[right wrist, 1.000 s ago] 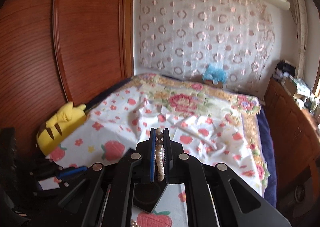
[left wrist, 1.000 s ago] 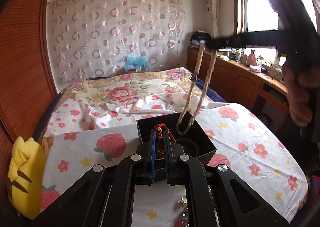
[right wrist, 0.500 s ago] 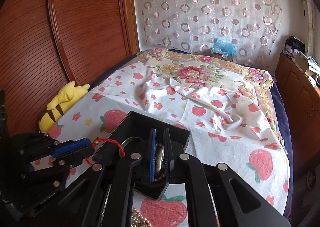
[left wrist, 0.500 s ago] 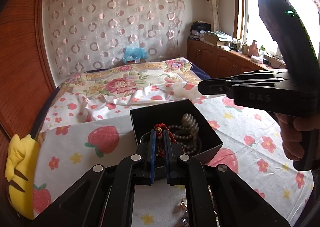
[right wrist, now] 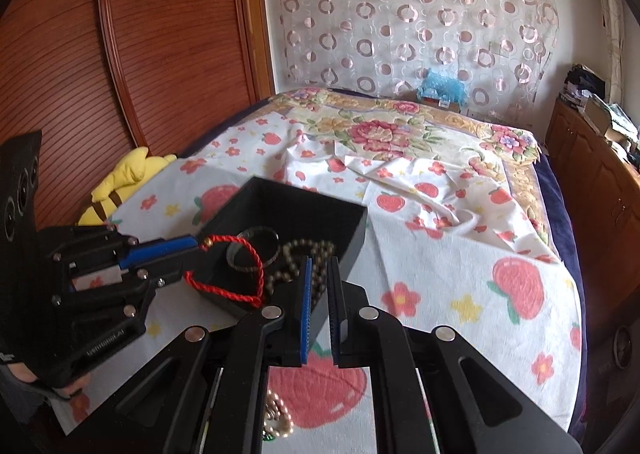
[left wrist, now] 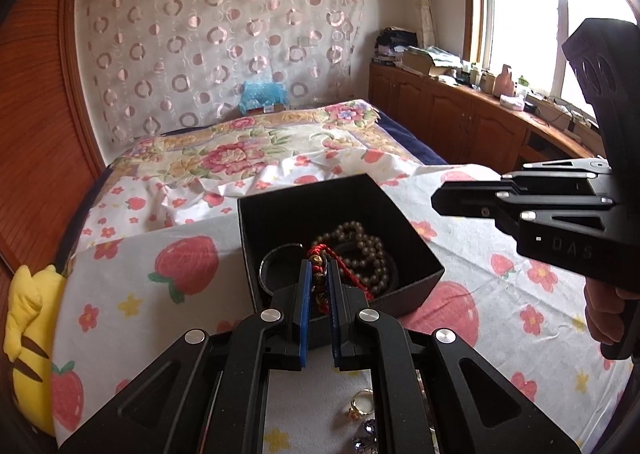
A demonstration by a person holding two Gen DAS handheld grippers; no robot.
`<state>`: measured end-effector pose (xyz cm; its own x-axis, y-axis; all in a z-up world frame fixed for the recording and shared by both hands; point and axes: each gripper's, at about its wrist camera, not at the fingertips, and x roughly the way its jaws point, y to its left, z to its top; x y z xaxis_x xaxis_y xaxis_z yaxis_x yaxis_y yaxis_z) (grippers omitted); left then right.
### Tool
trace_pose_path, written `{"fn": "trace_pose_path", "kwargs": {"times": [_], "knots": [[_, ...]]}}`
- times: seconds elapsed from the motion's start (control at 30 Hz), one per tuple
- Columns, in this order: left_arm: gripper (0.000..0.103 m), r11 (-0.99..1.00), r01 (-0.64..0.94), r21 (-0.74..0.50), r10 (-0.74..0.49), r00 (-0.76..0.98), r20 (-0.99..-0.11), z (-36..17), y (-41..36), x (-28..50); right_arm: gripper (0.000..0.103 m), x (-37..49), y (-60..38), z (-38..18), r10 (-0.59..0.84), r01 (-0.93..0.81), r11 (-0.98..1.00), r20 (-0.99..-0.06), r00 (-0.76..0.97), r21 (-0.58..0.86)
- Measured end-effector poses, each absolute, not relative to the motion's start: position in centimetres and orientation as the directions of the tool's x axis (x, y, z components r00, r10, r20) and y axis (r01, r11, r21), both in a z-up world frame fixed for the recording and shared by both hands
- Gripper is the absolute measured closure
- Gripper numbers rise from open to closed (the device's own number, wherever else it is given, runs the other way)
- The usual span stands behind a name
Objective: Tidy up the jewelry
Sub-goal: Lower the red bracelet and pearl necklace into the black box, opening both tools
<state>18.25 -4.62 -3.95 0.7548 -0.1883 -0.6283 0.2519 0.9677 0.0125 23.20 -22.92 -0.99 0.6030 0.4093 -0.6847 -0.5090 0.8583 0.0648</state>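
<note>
A black open box sits on the strawberry-print bed sheet. A pearl necklace and a dark bangle lie inside it. My left gripper is shut on a red cord bracelet with brown beads, held over the box's near rim. In the right wrist view the red cord hangs from the left gripper's fingers over the box. My right gripper is slightly open and empty, just above the necklace.
A gold ring and a crystal piece lie on the sheet below my left gripper. More pearls lie below my right gripper. A yellow plush toy sits at the bed's left edge. Wooden cabinets run along the right.
My right gripper lowered the pearl necklace into the box, let it go and opened slightly. My left gripper kept its hold on the red bracelet over the box.
</note>
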Motion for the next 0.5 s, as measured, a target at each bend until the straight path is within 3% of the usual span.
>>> {"fn": "trace_pose_path", "kwargs": {"times": [0.17, 0.3, 0.5], "knots": [[0.096, 0.966, 0.256, 0.017, -0.187, 0.748, -0.637, -4.3, -4.6, 18.0, 0.094, 22.6, -23.2, -2.0, 0.41, -0.508, 0.859, -0.688, 0.599, 0.069], [0.079, 0.965, 0.26, 0.013, -0.192, 0.746, -0.638, -4.2, -4.5, 17.8, 0.094, 22.1, -23.4, -2.0, 0.411, -0.51, 0.858, -0.686, 0.6, 0.069], [0.072, 0.962, 0.272, 0.015, -0.202, 0.749, -0.63, -4.4, -4.4, 15.8, 0.094, 19.7, -23.1, -2.5, 0.429, -0.537, 0.842, -0.677, 0.599, 0.058]]}}
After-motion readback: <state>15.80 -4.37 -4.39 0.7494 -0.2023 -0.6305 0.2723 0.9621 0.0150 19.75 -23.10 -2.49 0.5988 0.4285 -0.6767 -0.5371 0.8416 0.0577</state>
